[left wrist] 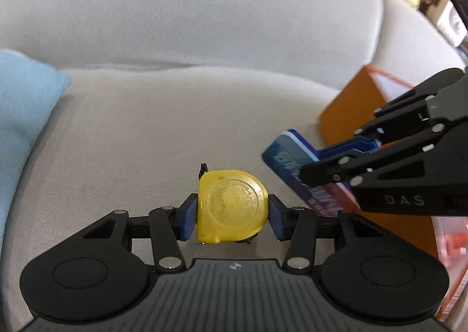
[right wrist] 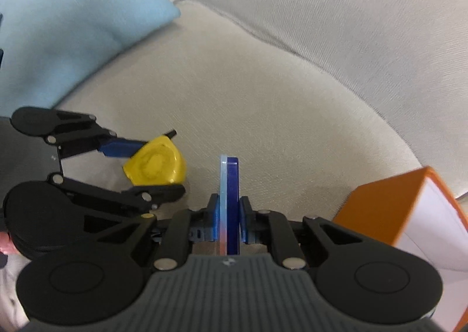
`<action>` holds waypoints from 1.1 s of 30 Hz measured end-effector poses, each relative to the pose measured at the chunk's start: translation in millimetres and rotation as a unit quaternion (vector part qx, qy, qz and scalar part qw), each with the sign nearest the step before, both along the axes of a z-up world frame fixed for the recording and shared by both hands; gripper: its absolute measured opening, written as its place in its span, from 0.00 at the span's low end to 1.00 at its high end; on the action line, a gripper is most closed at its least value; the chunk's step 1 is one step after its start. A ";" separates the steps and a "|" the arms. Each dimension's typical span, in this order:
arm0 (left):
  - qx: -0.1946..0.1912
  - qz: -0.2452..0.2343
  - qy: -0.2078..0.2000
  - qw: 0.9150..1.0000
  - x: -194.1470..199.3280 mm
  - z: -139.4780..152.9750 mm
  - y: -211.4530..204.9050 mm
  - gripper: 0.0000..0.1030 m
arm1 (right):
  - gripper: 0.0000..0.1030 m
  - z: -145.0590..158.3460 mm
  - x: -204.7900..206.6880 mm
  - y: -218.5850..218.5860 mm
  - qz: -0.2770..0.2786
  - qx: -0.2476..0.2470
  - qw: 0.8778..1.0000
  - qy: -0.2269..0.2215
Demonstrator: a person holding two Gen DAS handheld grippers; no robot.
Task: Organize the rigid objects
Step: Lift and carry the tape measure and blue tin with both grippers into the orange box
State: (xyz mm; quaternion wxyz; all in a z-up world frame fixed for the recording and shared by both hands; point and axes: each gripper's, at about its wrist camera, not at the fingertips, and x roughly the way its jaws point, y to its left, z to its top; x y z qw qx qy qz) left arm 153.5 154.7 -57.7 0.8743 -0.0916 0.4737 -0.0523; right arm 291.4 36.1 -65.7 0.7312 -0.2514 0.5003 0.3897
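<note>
A yellow tape measure [left wrist: 232,206] lies on the beige sofa seat [left wrist: 146,133]. My left gripper [left wrist: 232,216] has its blue pads against both sides of it, shut on it. It also shows in the right wrist view [right wrist: 155,163], held by the left gripper [right wrist: 137,168]. My right gripper [right wrist: 229,219] is shut on a flat blue box [right wrist: 229,200], held edge-up above the seat. In the left wrist view that blue box [left wrist: 288,156] sits in the right gripper [left wrist: 321,161] just right of the tape measure.
An open orange storage box [right wrist: 389,209] with a white inside stands on the seat at the right; it also shows in the left wrist view [left wrist: 356,103]. A light blue cushion [right wrist: 67,30] lies at the left. The sofa backrest [left wrist: 190,10] rises behind.
</note>
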 end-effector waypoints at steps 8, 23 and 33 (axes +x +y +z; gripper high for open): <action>0.013 -0.082 -0.078 0.993 -6.8 70.8 -45.2 0.55 | 0.13 71.8 -15.3 -53.5 -0.034 0.058 0.997 -0.045; 0.129 -0.354 -0.076 0.923 47.8 69.3 -207.7 0.55 | 0.13 65.2 -1.3 -233.4 -0.223 0.098 0.970 -0.022; 0.263 -0.498 0.013 0.826 106.6 2.8 -258.6 0.55 | 0.13 25.6 30.5 -266.8 -0.266 0.158 0.950 0.031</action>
